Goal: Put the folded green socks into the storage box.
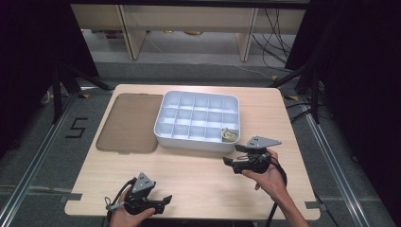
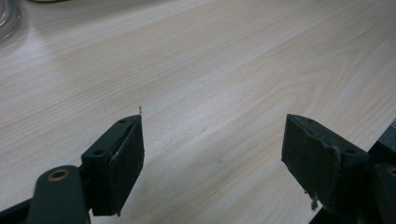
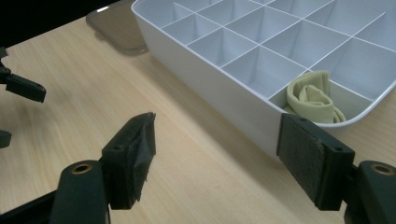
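Figure: sorting at a pale wooden tabletop (image 1: 198,170), read from left to right. At the near left edge the left gripper (image 1: 163,198) rests low in the person's hand, its black fingers (image 2: 116,168) wide apart with nothing but bare wood between them. Farther back on the left lies a flat, translucent brown plastic lid (image 1: 130,123), touching the tabletop and just beside the white plastic organiser tray (image 1: 163,113) with its grid of square compartments. The task's thing, a folded strip of pale yellow cloth (image 3: 314,99), sits inside the tray's near right corner compartment; the other compartments appear empty. At the right, the right gripper (image 1: 231,163) hangs just in front of that corner, its fingers (image 3: 310,158) spread and holding nothing, one of them near the tray's near wall. Judged from this layout, the cloth has been deposited and the hand is at the release stage. The next move probably calls for drawing the right gripper clear of the tray wall without knocking it.
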A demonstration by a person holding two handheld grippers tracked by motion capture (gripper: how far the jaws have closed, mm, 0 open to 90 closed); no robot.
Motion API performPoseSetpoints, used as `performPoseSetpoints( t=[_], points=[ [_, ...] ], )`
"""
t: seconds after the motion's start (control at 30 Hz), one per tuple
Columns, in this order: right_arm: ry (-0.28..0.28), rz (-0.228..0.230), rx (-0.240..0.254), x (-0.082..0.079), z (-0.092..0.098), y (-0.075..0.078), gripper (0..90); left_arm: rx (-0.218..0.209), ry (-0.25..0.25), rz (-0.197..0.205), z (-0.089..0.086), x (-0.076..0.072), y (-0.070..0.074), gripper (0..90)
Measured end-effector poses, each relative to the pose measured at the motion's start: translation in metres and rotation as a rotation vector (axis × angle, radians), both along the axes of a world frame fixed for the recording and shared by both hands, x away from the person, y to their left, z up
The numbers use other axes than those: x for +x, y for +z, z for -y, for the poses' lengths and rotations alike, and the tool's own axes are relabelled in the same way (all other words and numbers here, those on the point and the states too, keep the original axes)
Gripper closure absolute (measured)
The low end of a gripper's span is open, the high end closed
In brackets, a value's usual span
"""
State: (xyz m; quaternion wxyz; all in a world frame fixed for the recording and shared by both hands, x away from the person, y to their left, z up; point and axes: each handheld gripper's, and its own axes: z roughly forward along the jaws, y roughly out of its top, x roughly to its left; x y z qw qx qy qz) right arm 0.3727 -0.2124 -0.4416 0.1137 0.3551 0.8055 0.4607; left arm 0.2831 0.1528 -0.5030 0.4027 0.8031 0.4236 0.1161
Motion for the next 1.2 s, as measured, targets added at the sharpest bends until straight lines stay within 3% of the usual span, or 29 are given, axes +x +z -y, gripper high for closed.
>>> performPoseSetpoints(
  t=[0.03, 0.07, 0.1, 0.17, 0.23, 0.27, 0.3, 0.37, 0.57, 0.73, 0.83, 0.87, 0.93, 0.97, 1.07, 1.2],
  points=[
    [0.015, 0.034, -0.020, 0.001, 0.002, -0.001, 28.9, -0.011, -0.004, -0.005, 0.000, 0.000, 0.000, 20.7],
    [0.020, 0.007, -0.006, 0.000, 0.002, -0.002, 28.8, -0.004, -0.009, -0.003, 0.000, 0.000, 0.001, 20.7],
    [-0.007, 0.003, -0.009, -0.003, 0.001, -0.003, 28.7, -0.007, -0.003, -0.001, 0.000, -0.001, 0.001, 20.7],
    [0.019, 0.006, -0.004, -0.003, 0.002, -0.007, 27.7, 0.003, -0.017, 0.006, -0.001, 0.000, 0.001, 20.7],
    [0.008, -0.013, 0.000, -0.007, 0.001, -0.009, 27.2, 0.000, -0.014, 0.005, -0.001, 0.000, 0.001, 20.7],
    [0.019, 0.015, -0.017, -0.006, 0.003, -0.010, 26.9, 0.001, -0.016, 0.005, -0.001, 0.000, 0.001, 20.7],
    [0.000, -0.005, -0.011, -0.009, 0.002, -0.010, 26.6, 0.002, -0.015, 0.004, -0.001, 0.000, 0.001, 20.7],
    [0.022, -0.009, -0.012, -0.010, 0.002, -0.012, 25.9, 0.001, -0.015, 0.004, -0.001, 0.000, 0.001, 20.7],
    [0.013, -0.032, -0.009, -0.018, 0.000, -0.016, 24.2, 0.000, -0.016, 0.003, -0.001, 0.000, 0.000, 20.7],
    [0.025, -0.009, -0.019, -0.020, 0.002, -0.021, 23.1, 0.000, -0.016, 0.003, -0.001, 0.000, 0.000, 20.7],
    [0.012, -0.026, -0.014, -0.024, 0.002, -0.024, 23.0, -0.013, -0.007, 0.006, 0.001, 0.000, 0.000, 20.7],
    [0.005, -0.062, -0.001, -0.027, 0.000, -0.024, 23.0, -0.001, -0.014, 0.004, 0.000, 0.000, 0.000, 20.7],
    [0.021, -0.025, -0.021, -0.026, 0.001, -0.026, 23.0, -0.009, -0.006, -0.001, 0.001, 0.000, 0.000, 20.7],
    [0.011, -0.045, -0.005, -0.029, 0.000, -0.027, 22.9, -0.006, -0.007, 0.000, 0.001, 0.000, 0.000, 20.7],
    [0.016, -0.028, -0.023, -0.031, 0.002, -0.028, 22.7, -0.007, -0.008, 0.002, 0.001, 0.000, 0.000, 20.7],
    [0.022, -0.041, -0.028, -0.035, 0.002, -0.031, 22.1, 0.004, -0.014, 0.001, -0.001, 0.000, 0.001, 20.7]
  ],
)
